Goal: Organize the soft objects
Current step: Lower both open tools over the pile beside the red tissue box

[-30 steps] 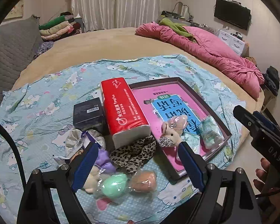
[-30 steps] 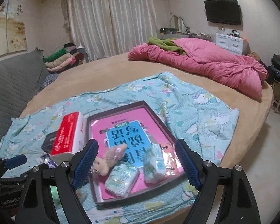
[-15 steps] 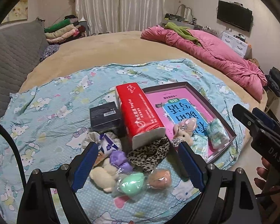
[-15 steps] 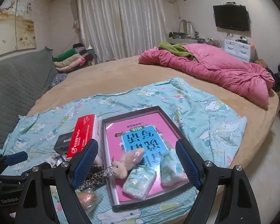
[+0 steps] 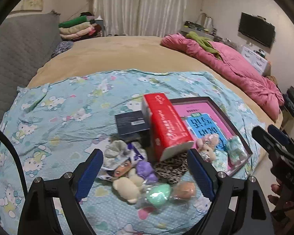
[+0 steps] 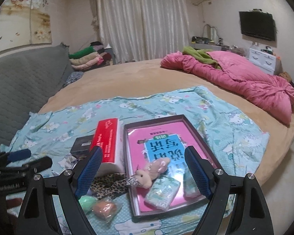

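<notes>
Soft toys and packs lie on a blue cat blanket (image 5: pixel 68 105) on the bed, and both grippers hang above them with nothing in them.

The left gripper (image 5: pixel 145 168) has its jaws wide apart over a little pile: a cream plush (image 5: pixel 126 188), a purple plush (image 5: pixel 146 171), a green sponge (image 5: pixel 158 192), an orange sponge (image 5: pixel 184 189) and a spotted cloth (image 5: pixel 172 167). The right gripper (image 6: pixel 143 168) also has its jaws wide apart, over the dark tray (image 6: pixel 200 131). In the tray are a pink bunny (image 6: pixel 152 171) and two tissue packs (image 6: pixel 163 192). A red tissue box (image 6: pixel 107 139) lies just beside the tray.
</notes>
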A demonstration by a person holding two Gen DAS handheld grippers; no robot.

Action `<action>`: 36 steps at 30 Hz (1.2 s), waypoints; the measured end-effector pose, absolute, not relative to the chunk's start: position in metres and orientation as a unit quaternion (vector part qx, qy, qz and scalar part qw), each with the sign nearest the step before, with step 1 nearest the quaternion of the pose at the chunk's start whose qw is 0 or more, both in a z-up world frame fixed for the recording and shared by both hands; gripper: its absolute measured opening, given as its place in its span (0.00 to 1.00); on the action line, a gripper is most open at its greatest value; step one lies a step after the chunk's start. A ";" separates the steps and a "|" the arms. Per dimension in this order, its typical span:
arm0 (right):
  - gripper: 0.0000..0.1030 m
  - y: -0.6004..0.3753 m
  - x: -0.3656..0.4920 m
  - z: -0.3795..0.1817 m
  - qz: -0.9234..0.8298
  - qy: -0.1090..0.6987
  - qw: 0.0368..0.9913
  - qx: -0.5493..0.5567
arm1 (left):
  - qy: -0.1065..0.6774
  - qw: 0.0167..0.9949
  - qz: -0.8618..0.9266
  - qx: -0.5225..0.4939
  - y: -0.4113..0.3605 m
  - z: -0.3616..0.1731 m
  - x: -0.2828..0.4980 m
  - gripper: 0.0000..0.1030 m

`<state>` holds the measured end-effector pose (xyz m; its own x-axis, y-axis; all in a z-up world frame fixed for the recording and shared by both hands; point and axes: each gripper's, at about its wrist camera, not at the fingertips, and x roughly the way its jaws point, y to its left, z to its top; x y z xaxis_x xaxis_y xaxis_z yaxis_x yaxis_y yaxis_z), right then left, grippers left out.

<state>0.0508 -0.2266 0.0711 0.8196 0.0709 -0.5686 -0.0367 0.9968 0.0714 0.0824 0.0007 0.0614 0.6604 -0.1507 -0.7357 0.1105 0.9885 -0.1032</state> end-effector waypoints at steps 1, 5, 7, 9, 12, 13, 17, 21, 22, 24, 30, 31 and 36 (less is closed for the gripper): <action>0.84 -0.224 0.051 0.071 0.033 0.299 0.953 0.026 | 0.406 0.911 -0.068 -0.029 0.006 0.061 0.083 0.84; 0.84 -0.212 0.051 0.069 0.055 0.304 0.951 0.014 | 0.409 0.910 -0.053 -0.043 0.026 0.059 0.086 0.84; 0.84 -0.206 0.051 0.068 0.064 0.306 0.950 0.007 | 0.411 0.909 -0.044 -0.046 0.035 0.058 0.087 0.84; 0.84 -0.202 0.051 0.066 0.074 0.308 0.949 0.003 | 0.411 0.909 -0.041 -0.055 0.044 0.056 0.088 0.84; 0.84 -0.198 0.052 0.062 0.087 0.315 0.945 0.000 | 0.413 0.907 -0.041 -0.070 0.055 0.054 0.089 0.84; 0.84 -0.196 0.052 0.061 0.091 0.318 0.944 -0.002 | 0.414 0.906 -0.038 -0.073 0.059 0.053 0.089 0.84; 0.84 -0.192 0.053 0.054 0.107 0.329 0.938 -0.008 | 0.420 0.904 -0.028 -0.077 0.071 0.048 0.090 0.84; 0.84 -0.185 0.056 0.043 0.135 0.349 0.927 -0.020 | 0.429 0.899 -0.035 -0.078 0.082 0.039 0.091 0.84; 0.84 -0.183 0.056 0.041 0.142 0.355 0.924 -0.024 | 0.432 0.898 -0.037 -0.077 0.084 0.036 0.091 0.84; 0.84 -0.177 0.056 0.033 0.153 0.364 0.918 -0.039 | 0.440 0.893 -0.044 -0.081 0.090 0.029 0.092 0.84; 0.84 -0.167 0.056 0.013 0.171 0.389 0.903 -0.066 | 0.468 0.880 -0.053 -0.071 0.097 0.004 0.094 0.84; 0.84 -0.166 0.056 0.010 0.173 0.392 0.901 -0.070 | 0.470 0.878 -0.054 -0.073 0.098 0.001 0.095 0.84; 0.84 -0.163 0.055 0.000 0.180 0.403 0.894 -0.077 | 0.476 0.875 -0.057 -0.065 0.094 -0.007 0.096 0.84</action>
<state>0.0553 -0.1633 -0.0002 0.6099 0.2608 -0.7484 -0.3844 0.9231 0.0084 0.0964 0.0938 -0.0066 0.5408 -0.1613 -0.8256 0.0384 0.9852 -0.1673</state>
